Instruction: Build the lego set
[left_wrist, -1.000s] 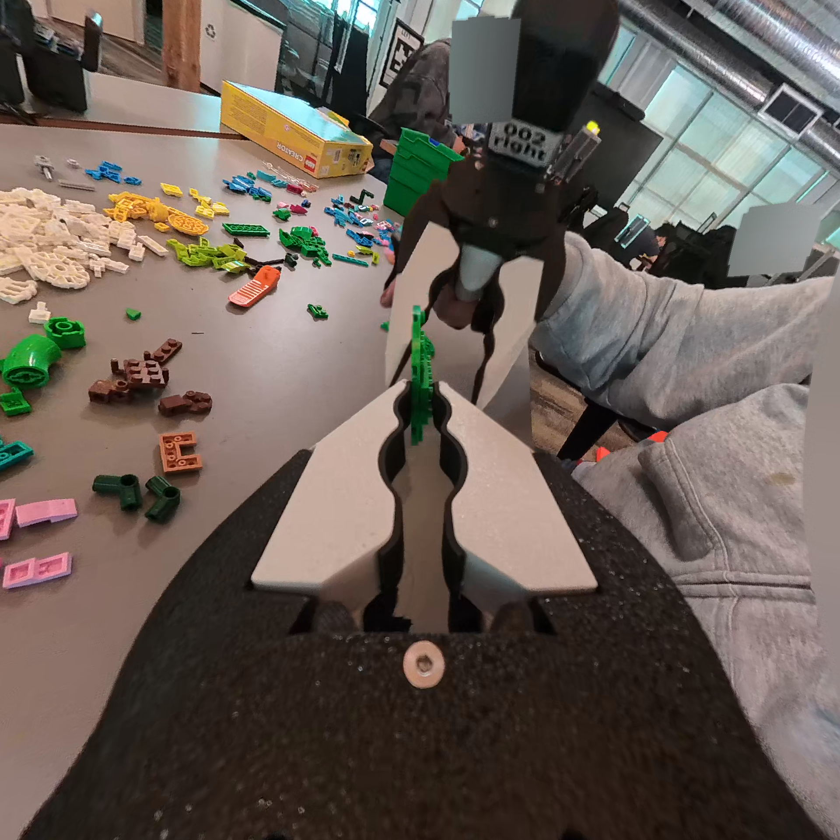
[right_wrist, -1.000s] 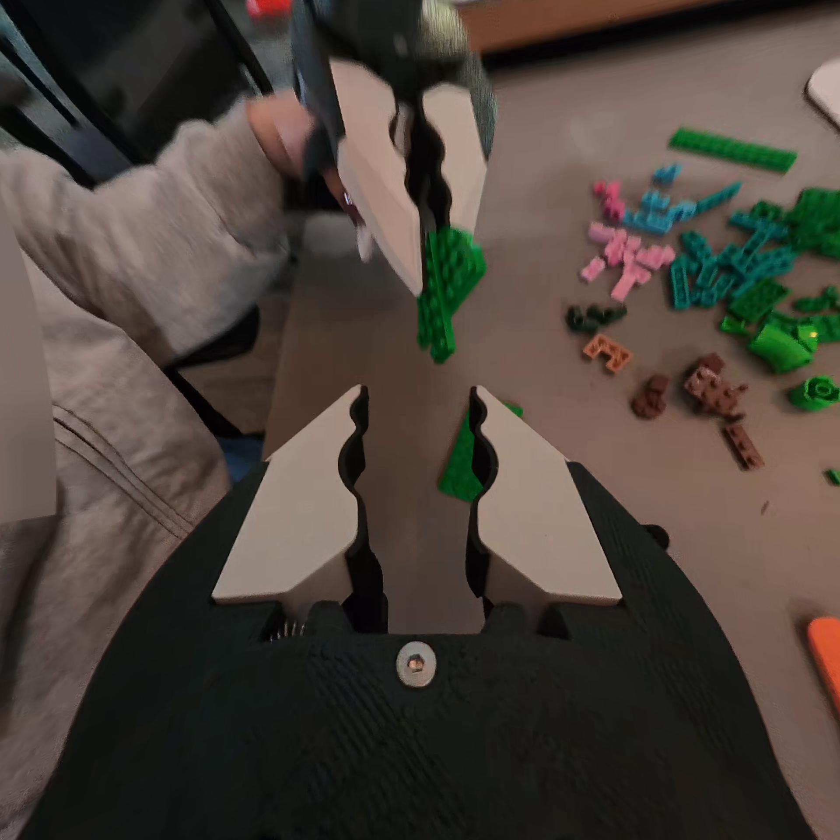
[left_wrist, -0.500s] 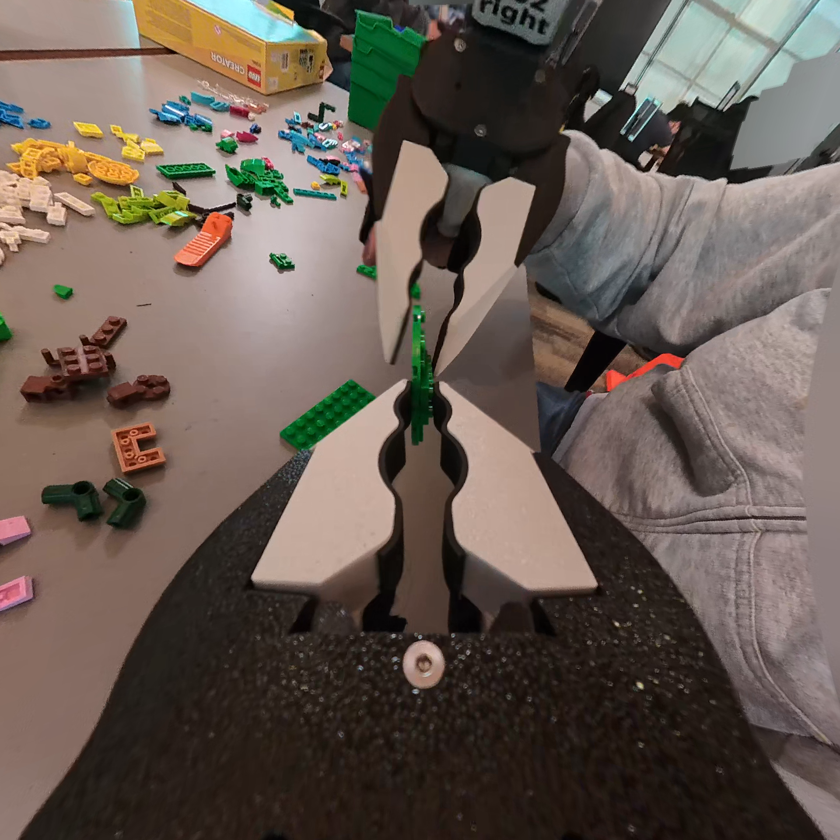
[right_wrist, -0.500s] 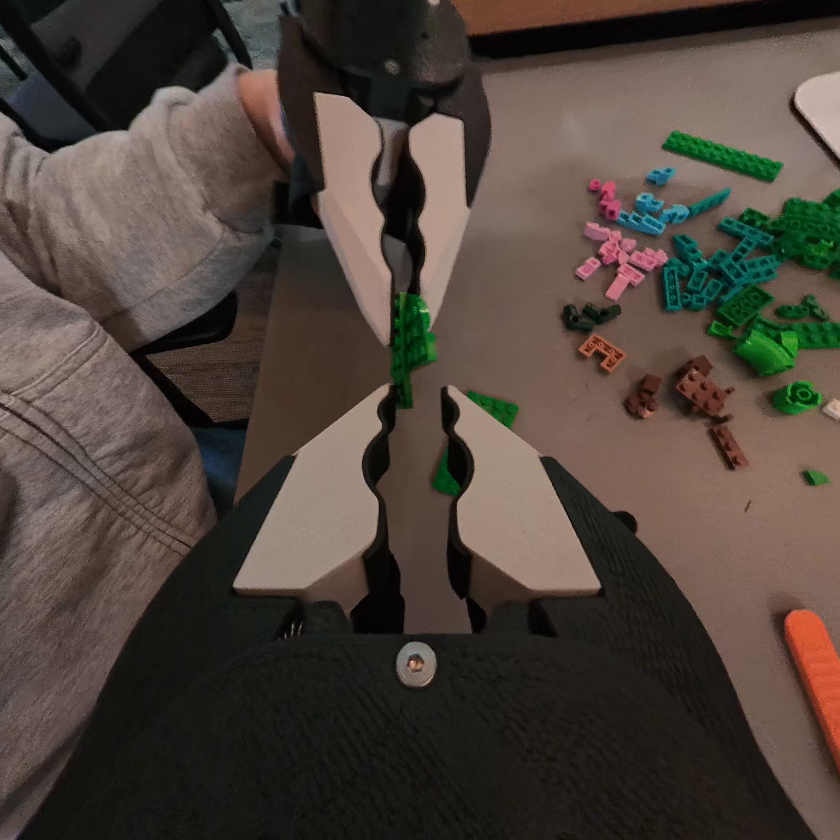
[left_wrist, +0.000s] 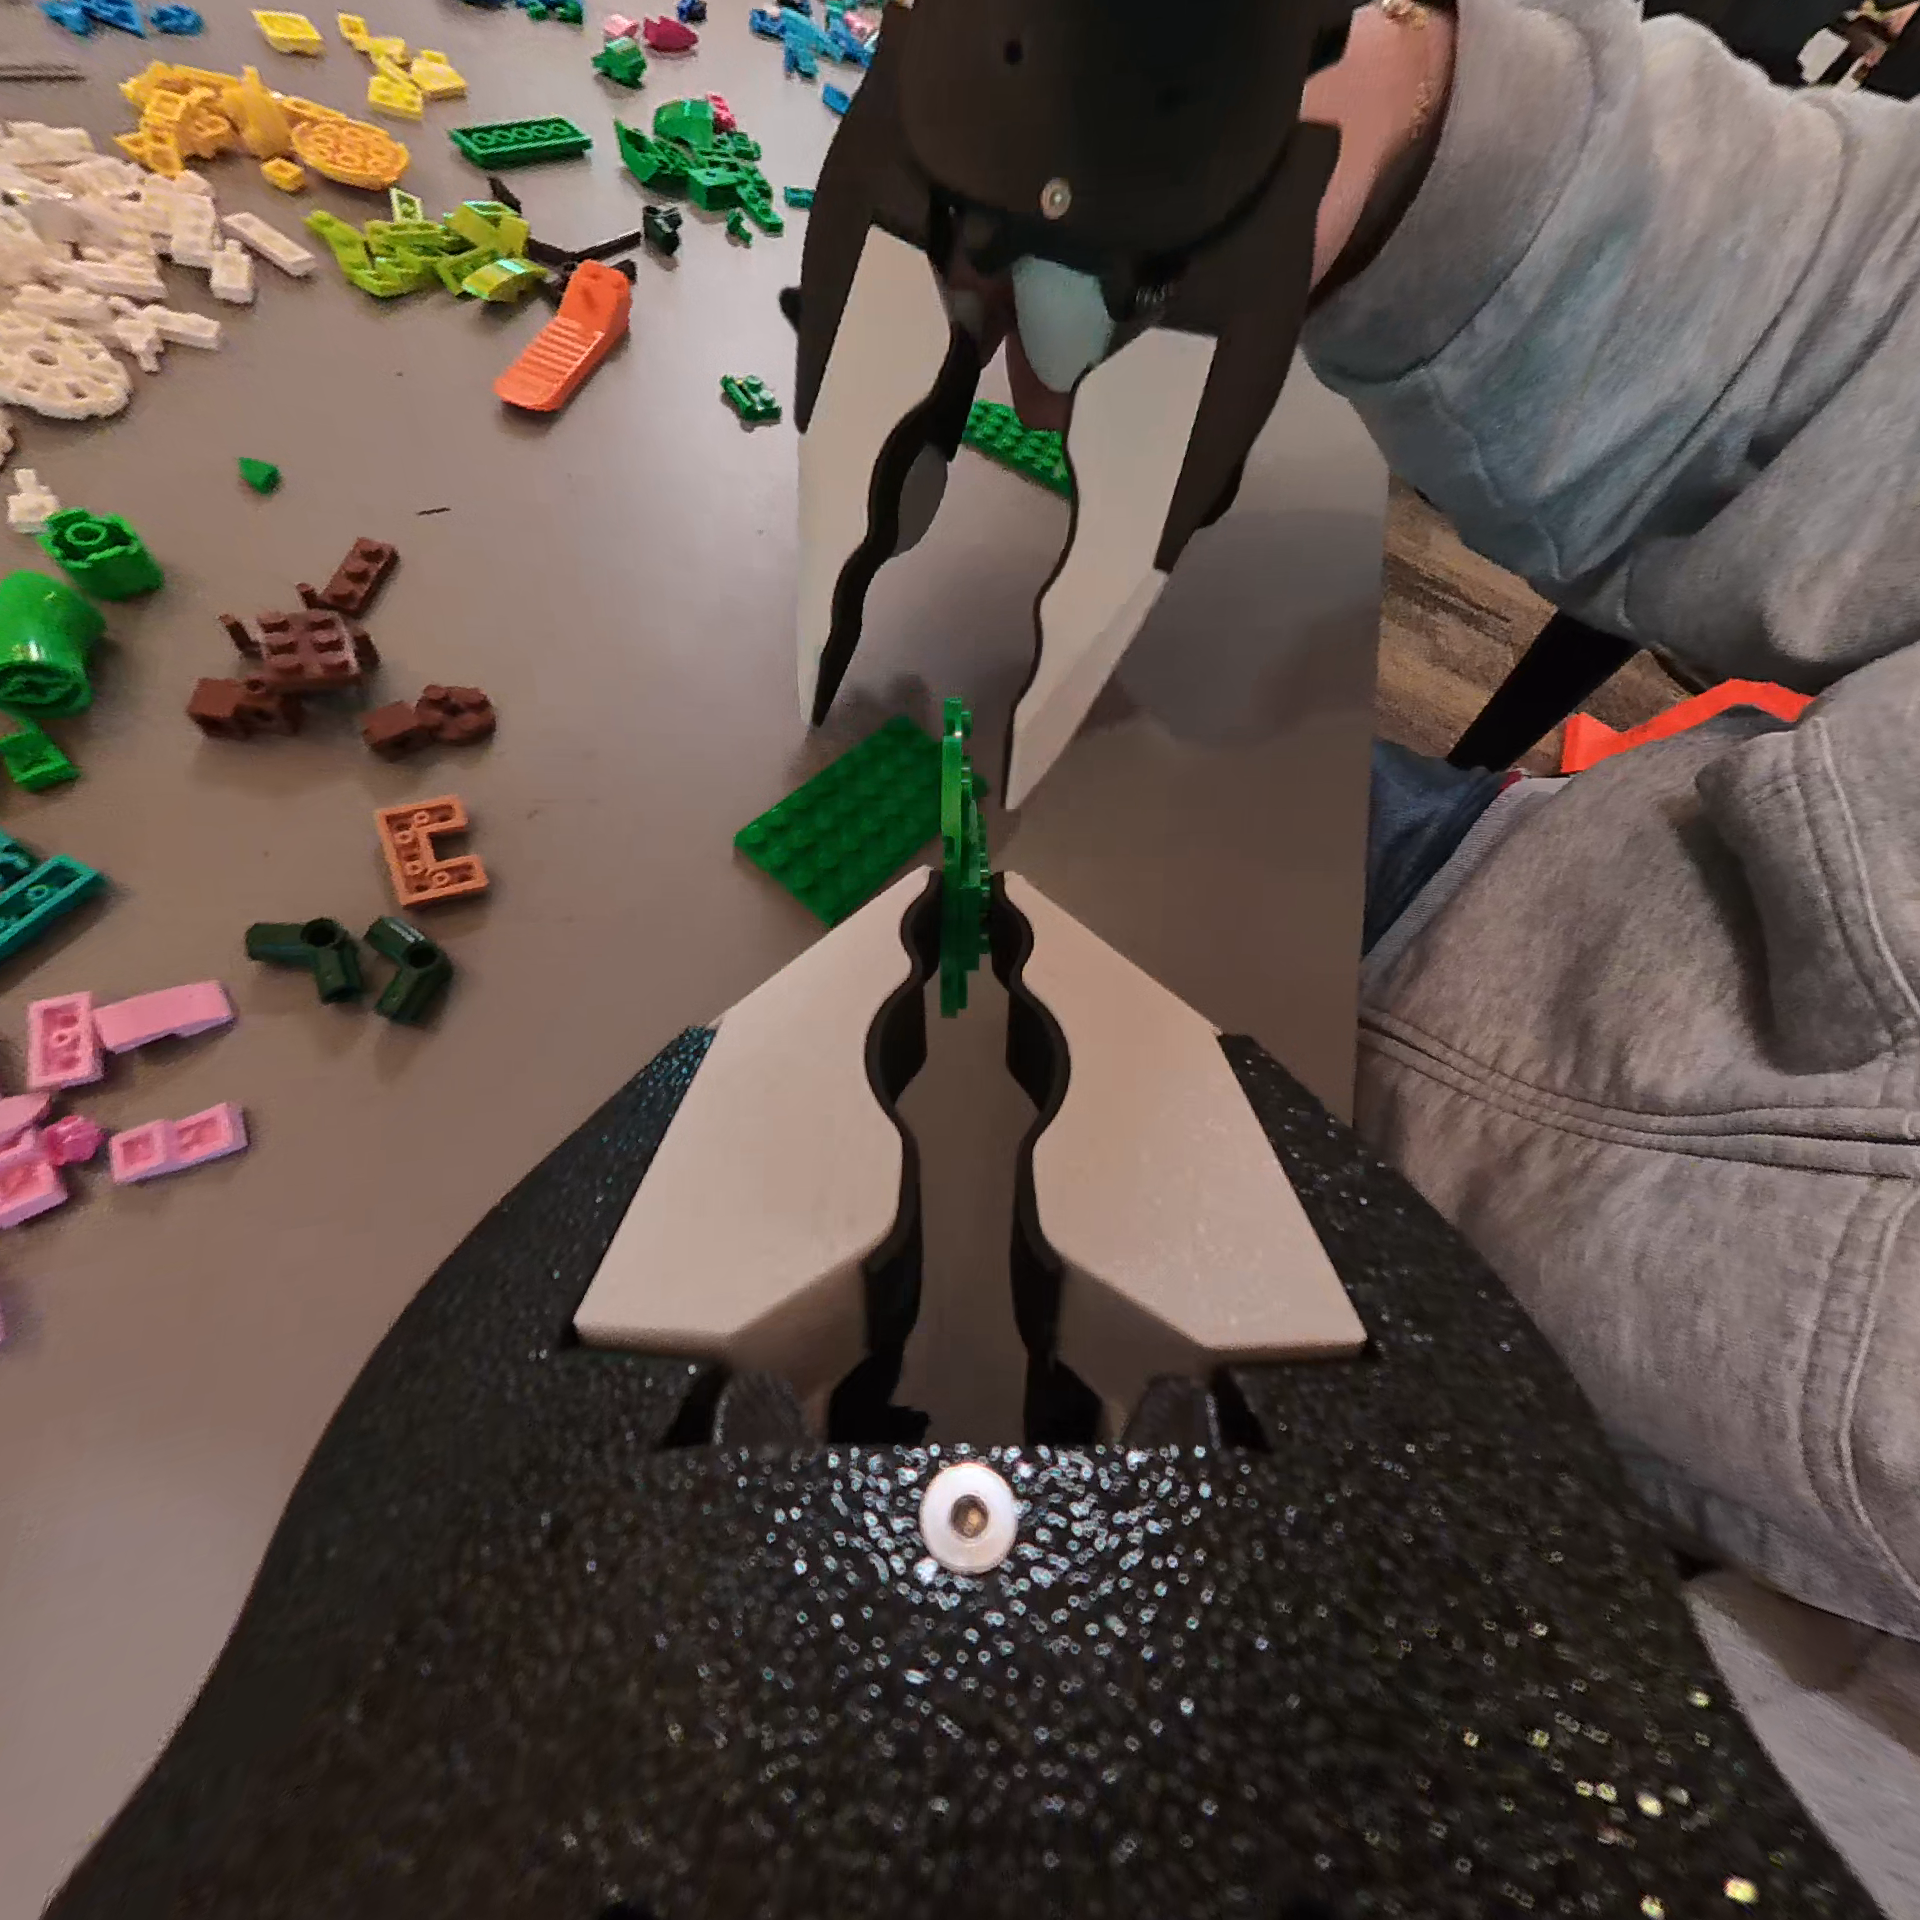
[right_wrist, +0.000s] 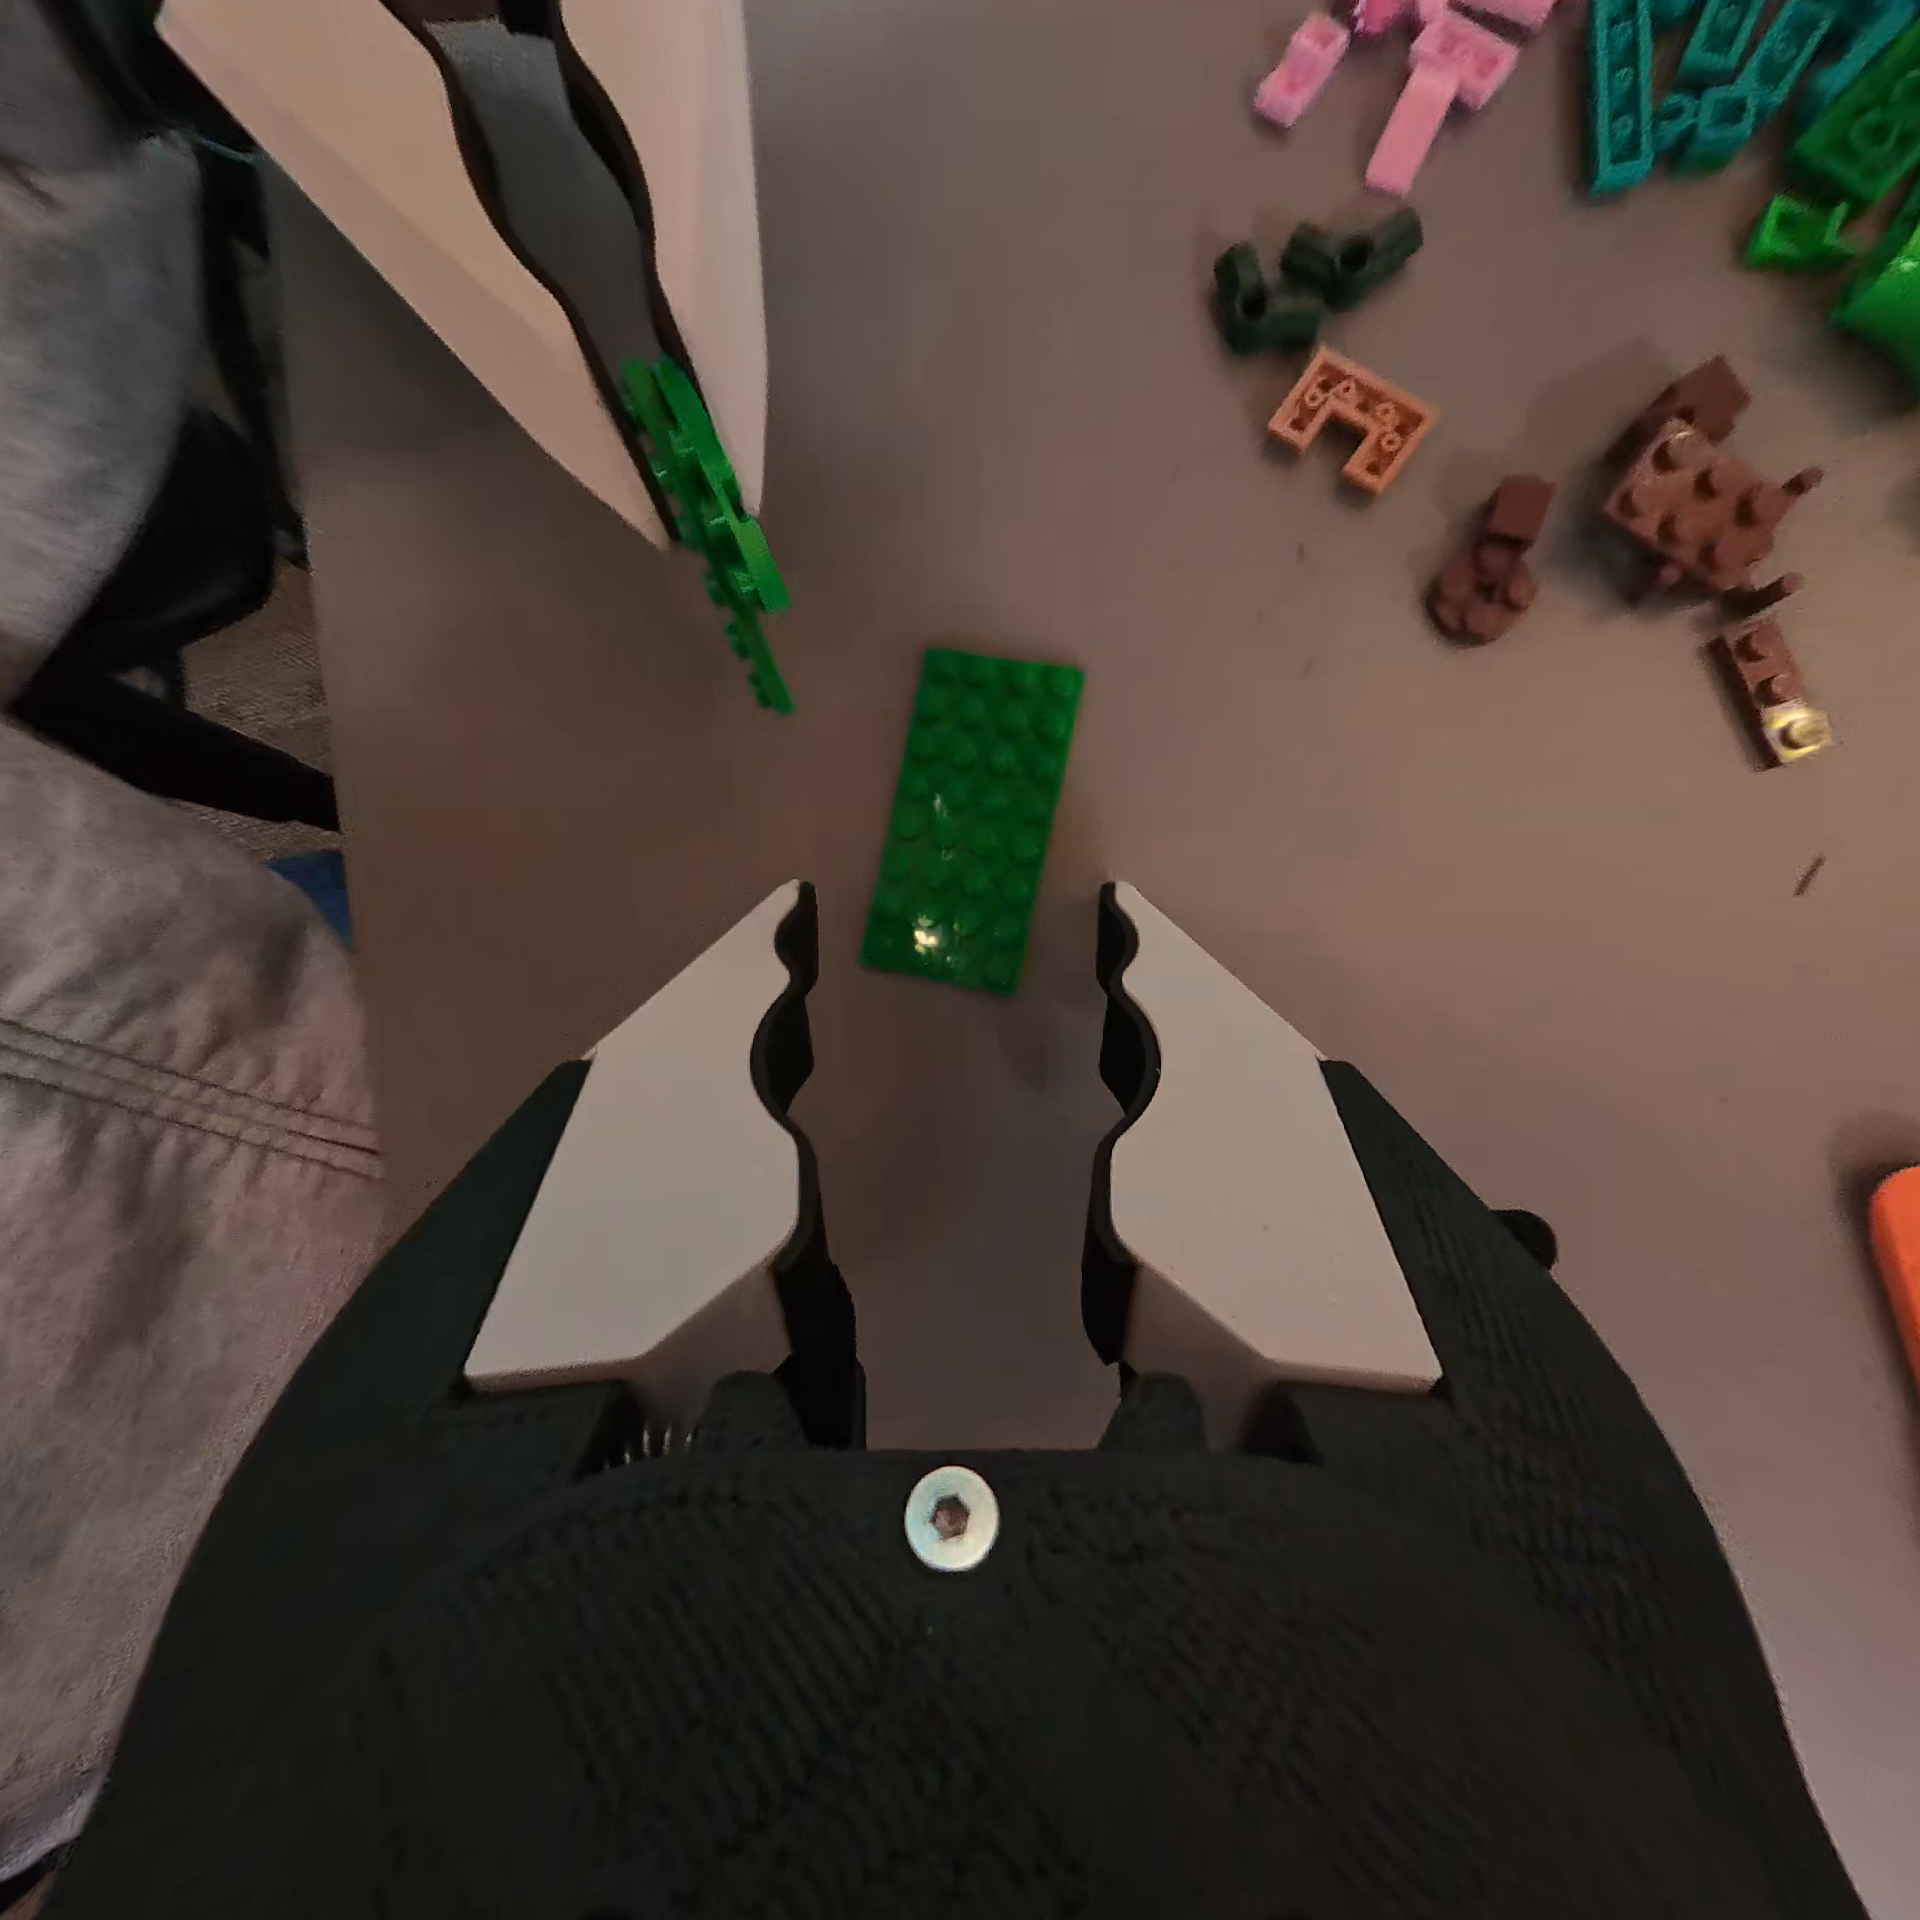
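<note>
two sets of jaws are mine, one in each hand, above a grey surface (left_wrist: 623, 644) strewn with toy bricks. my left jaws (left_wrist: 962, 883) are clenched on a thin green brick assembly (left_wrist: 958, 831), held edge-on and upright, both pads pressing its flat sides; it juts out past the tips. my right jaws (right_wrist: 954, 904) are released, wide apart and grasping nothing, hanging over a flat green studded plate (right_wrist: 971, 821) that lies on the surface near the edge closest to me. in the left view the right jaws (left_wrist: 914, 748) straddle the top of the held assembly without touching it. farther in from that edge lie a tan u-shaped plate (left_wrist: 431, 852), dark green connectors (left_wrist: 353, 961), brown bricks (left_wrist: 312, 665), pink pieces (left_wrist: 125, 1029) and an orange ramp-shaped piece (left_wrist: 566, 338). my grey sleeve (left_wrist: 1610, 312) and sweatshirt fill the near side.
</note>
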